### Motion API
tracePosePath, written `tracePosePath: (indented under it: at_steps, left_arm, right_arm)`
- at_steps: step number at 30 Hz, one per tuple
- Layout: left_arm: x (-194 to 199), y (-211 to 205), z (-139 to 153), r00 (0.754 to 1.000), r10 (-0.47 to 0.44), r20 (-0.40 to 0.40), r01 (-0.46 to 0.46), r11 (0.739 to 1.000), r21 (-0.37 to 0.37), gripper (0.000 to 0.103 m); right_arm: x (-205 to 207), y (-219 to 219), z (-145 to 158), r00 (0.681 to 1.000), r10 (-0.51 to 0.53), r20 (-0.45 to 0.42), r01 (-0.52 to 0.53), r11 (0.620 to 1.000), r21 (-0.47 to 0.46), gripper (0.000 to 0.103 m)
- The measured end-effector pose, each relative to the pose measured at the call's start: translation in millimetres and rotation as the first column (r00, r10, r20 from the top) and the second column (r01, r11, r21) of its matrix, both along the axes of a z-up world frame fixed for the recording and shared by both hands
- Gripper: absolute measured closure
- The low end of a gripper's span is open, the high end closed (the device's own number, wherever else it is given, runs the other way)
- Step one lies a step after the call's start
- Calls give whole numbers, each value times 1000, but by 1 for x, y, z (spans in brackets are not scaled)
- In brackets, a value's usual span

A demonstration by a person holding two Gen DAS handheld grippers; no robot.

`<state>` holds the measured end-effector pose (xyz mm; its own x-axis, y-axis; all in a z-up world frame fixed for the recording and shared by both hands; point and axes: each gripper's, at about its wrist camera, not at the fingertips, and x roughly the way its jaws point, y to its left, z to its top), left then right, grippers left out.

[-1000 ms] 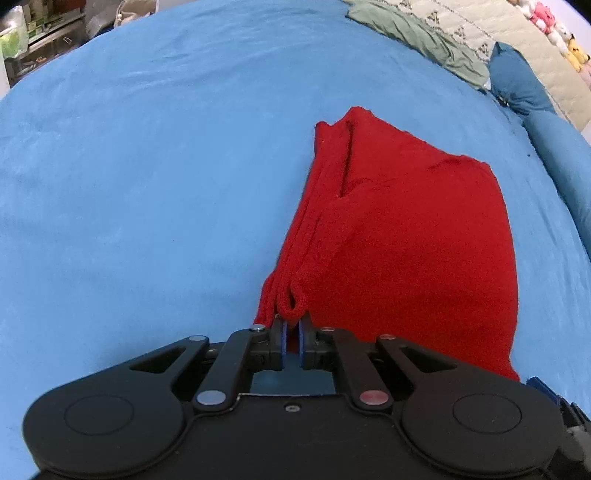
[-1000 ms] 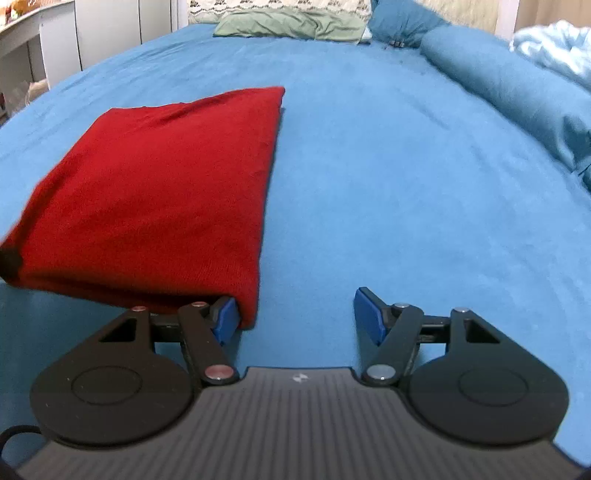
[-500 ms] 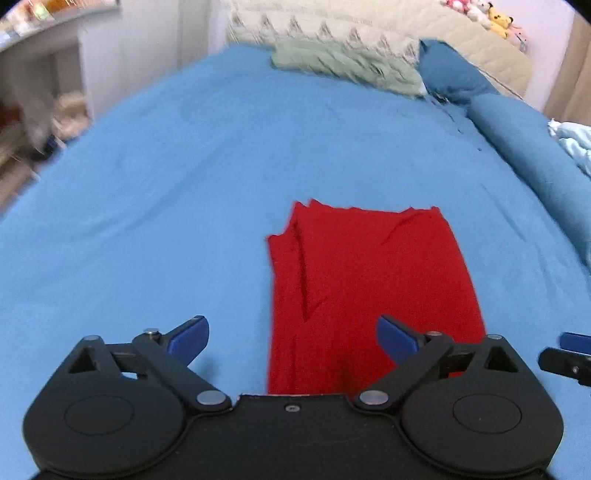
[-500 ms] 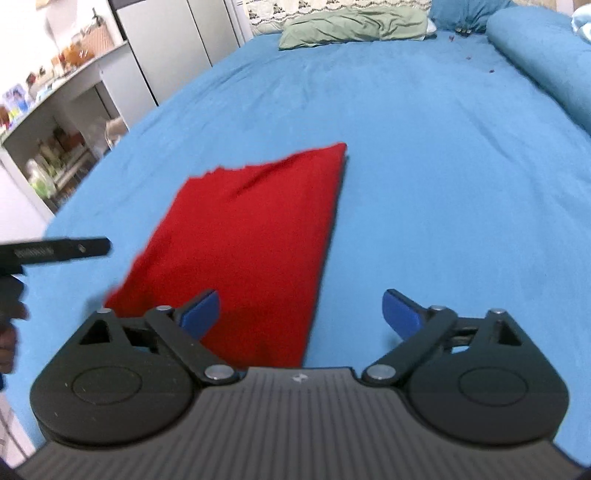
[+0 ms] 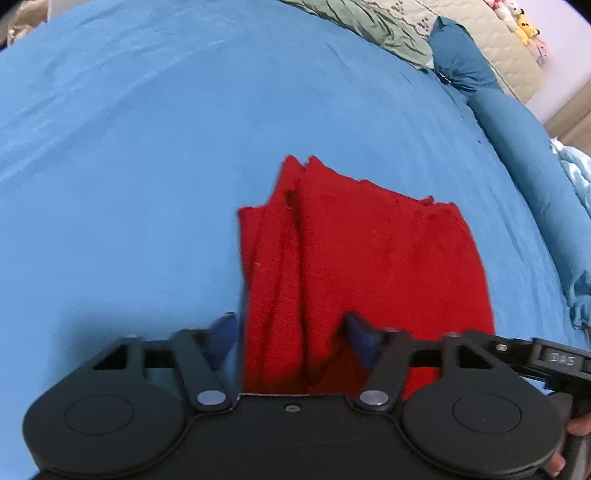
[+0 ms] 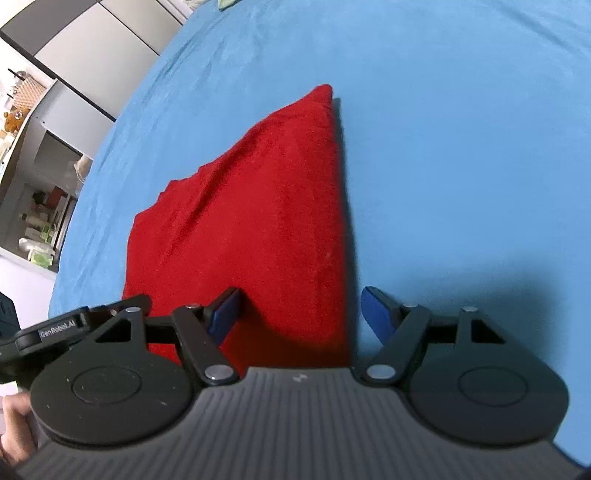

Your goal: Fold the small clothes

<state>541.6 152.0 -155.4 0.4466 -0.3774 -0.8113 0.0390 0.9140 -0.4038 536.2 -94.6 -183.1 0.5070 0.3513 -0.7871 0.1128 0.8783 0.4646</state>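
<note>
Two grippers are hanging over one folded red knit garment (image 5: 365, 258) lying flat on the blue bedsheet (image 5: 129, 166). The left gripper (image 5: 291, 332) is straddling the garment's near left portion, where bunched folds run lengthwise; its blue pads are closing with the cloth between them, not yet pressing on it. The right gripper (image 6: 301, 312) is closing too, its left pad over the cloth and its right pad over bare sheet, so the garment's right edge is sitting between them unpinched.

Only the left wrist view is showing the head of the bed: a green pillow (image 5: 369, 22), a dark blue bolster (image 5: 517, 147), a cream quilted headboard (image 5: 513, 55) and small plush toys (image 5: 524, 26) on top of it. Only the right wrist view is showing grey cabinet doors (image 6: 92, 48) and open shelves (image 6: 40, 206) crowded with small items.

In the right wrist view, "GenRobot.AI" is reading on the left gripper's arm at the left edge. The lettering on the other gripper's arm in the left wrist view is too blurred to read.
</note>
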Motion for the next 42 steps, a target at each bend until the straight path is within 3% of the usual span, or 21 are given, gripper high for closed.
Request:
tracePosePath:
  at_steps: [1, 5, 8, 12, 16, 20, 23, 26, 28, 32, 35, 36, 37, 38, 39, 42]
  left_arm:
    - [1, -1, 1, 1000, -2, -5, 2, 1000, -17, 67]
    - [-2, -16, 17, 1000, -9, 15, 8, 998, 55, 81]
    - [-10, -23, 32, 998, -14, 53, 11, 998, 64, 83]
    - [-34, -40, 61, 996, -47, 77, 41, 996, 80, 84]
    - [-83, -67, 92, 994, -63, 90, 58, 997, 56, 84]
    - [-142, -104, 97, 993, -84, 89, 77, 994, 75, 83]
    - [-175, -133, 73, 994, -93, 58, 87, 992, 87, 83]
    - [-197, -155, 42, 994, -94, 49, 88, 988, 125, 83]
    - [-209, -163, 29, 994, -83, 74, 67, 979, 193, 82]
    - [-218, -166, 16, 988, -85, 128, 56, 976, 212, 80]
    - [-215, -174, 17, 982, -100, 161, 61, 971, 230, 74]
    - [-215, -174, 20, 980, -99, 171, 57, 971, 232, 64]
    - [-219, -171, 21, 979, -94, 183, 48, 970, 240, 47]
    - [-222, -169, 23, 976, -89, 200, 37, 967, 252, 38]
    - [-227, -166, 25, 971, -86, 223, 25, 964, 265, 23]
    - [-247, -152, 22, 959, -85, 270, -1, 952, 306, 20]
  right_arm:
    - [0, 3, 1, 1000, 20, 8, -20, 1000, 5, 39]
    - [-4, 13, 16, 997, 45, 54, -42, 997, -58, 64]
    - [-12, 16, 34, 995, 43, 85, -38, 997, -67, 67]
    - [-30, 6, 70, 992, 54, 112, -54, 999, -4, 67]
    - [-73, -19, 108, 985, 94, 146, -92, 996, -18, 67]
    - [-129, -57, 123, 985, 119, 125, -115, 993, -35, 67]
    - [-164, -78, 108, 988, 129, 86, -124, 990, -61, 67]
    - [-189, -100, 73, 991, 121, 56, -116, 990, -74, 67]
    - [-199, -110, 47, 993, 110, 43, -106, 991, -88, 66]
    - [-214, -135, 15, 996, 65, 62, -64, 998, -18, 61]
    - [-218, -132, 15, 992, 76, 100, -73, 997, -35, 55]
    - [-220, -130, 18, 991, 78, 113, -72, 996, -50, 51]
    - [-227, -128, 20, 990, 76, 121, -69, 996, -64, 36]
    - [-228, -122, 25, 988, 70, 134, -60, 995, -80, 21]
    - [-234, -122, 28, 986, 68, 155, -54, 994, -92, 17]
    - [-256, -120, 32, 976, 82, 202, -47, 984, -171, 13]
